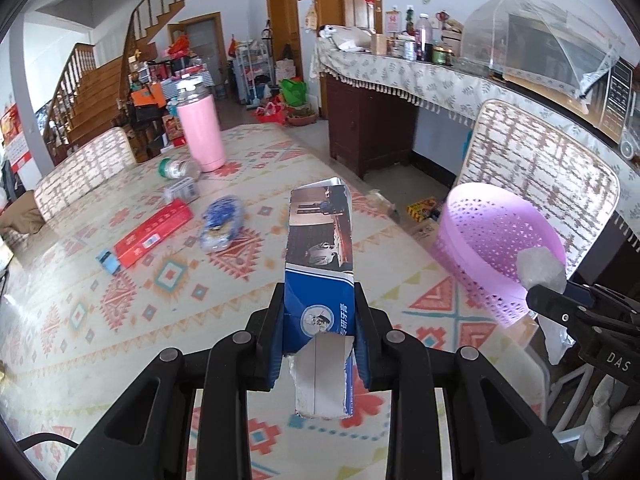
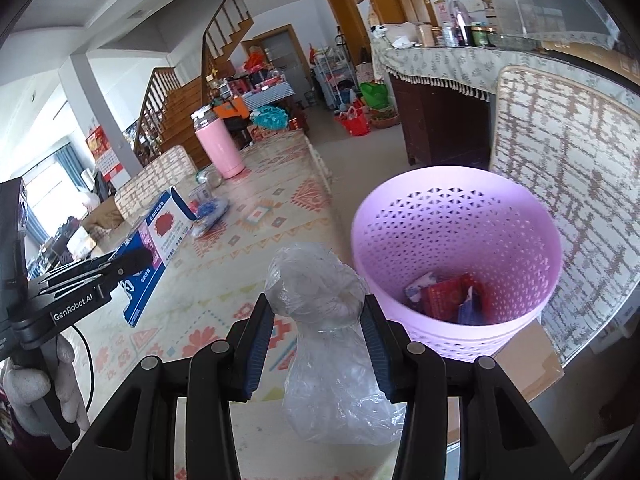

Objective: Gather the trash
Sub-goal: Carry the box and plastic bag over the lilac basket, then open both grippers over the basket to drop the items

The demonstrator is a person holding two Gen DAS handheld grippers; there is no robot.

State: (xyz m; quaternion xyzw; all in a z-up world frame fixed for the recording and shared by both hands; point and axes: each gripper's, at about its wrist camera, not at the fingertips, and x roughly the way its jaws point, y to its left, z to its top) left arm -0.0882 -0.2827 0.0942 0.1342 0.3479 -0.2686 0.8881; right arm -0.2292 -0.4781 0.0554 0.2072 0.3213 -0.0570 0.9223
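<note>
My left gripper [image 1: 319, 290] is shut on a long blue toothpaste box [image 1: 320, 248] with a torn near end, held above the patterned table. My right gripper [image 2: 318, 304] is shut on a crumpled clear plastic bag [image 2: 320, 292], just left of the pink perforated basket [image 2: 456, 216]. In the basket lie a red packet [image 2: 448, 296] and other scraps. The left wrist view shows the basket [image 1: 500, 232] at the right with the right gripper [image 1: 560, 304] and its bag [image 1: 540, 268] over the rim. The right wrist view shows the left gripper [image 2: 132, 260] with the blue box [image 2: 156, 240] at the left.
On the table lie a red flat box [image 1: 154, 234], a blue-printed plastic wrapper [image 1: 222, 222], a small blue item [image 1: 108, 261], a crushed clear bottle [image 1: 178, 168] and a pink tumbler [image 1: 200, 132]. Chairs with checked covers [image 1: 536, 168] stand beside the table. A sideboard [image 1: 400, 68] runs along the wall.
</note>
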